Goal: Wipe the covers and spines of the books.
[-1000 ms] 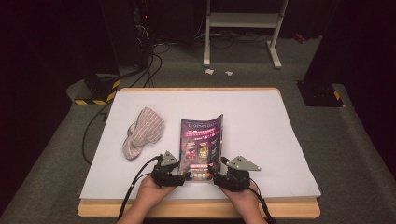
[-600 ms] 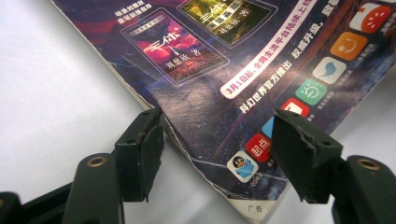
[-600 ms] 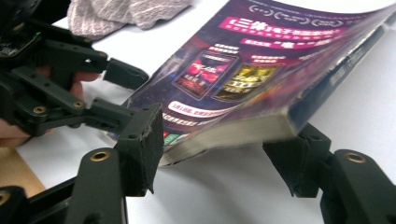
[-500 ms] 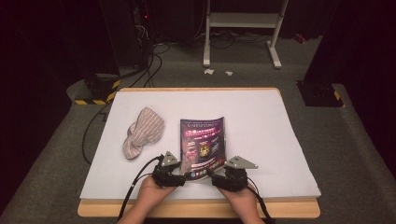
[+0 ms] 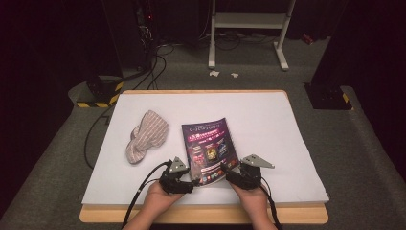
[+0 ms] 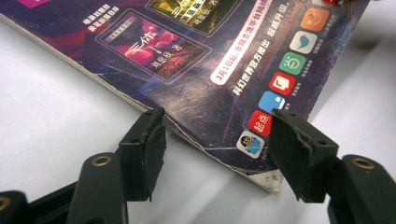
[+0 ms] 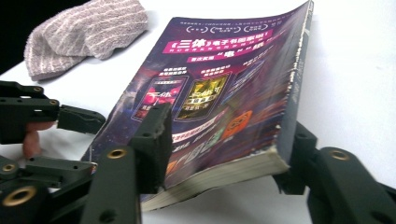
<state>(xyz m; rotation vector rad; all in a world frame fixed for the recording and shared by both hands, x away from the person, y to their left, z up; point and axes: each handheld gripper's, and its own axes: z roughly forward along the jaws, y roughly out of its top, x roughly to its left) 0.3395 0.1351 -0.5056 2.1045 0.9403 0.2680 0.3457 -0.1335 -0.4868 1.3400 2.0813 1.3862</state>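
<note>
At the near edge of the white counter (image 5: 268, 120), the purple glossy-covered paperback book (image 5: 209, 148) lies with its long axis running near-to-far, tilted slightly left at the far end. My left gripper (image 5: 184, 175) sits at its near-left corner, jaws apart, straddling the corner, not clamped. My right gripper (image 5: 237, 172) sits at the near-right corner, jaws wide either side of the page block, which looks lifted there; grip not confirmed. Striped grey cloth (image 5: 146, 135) lies left, well apart.
</note>
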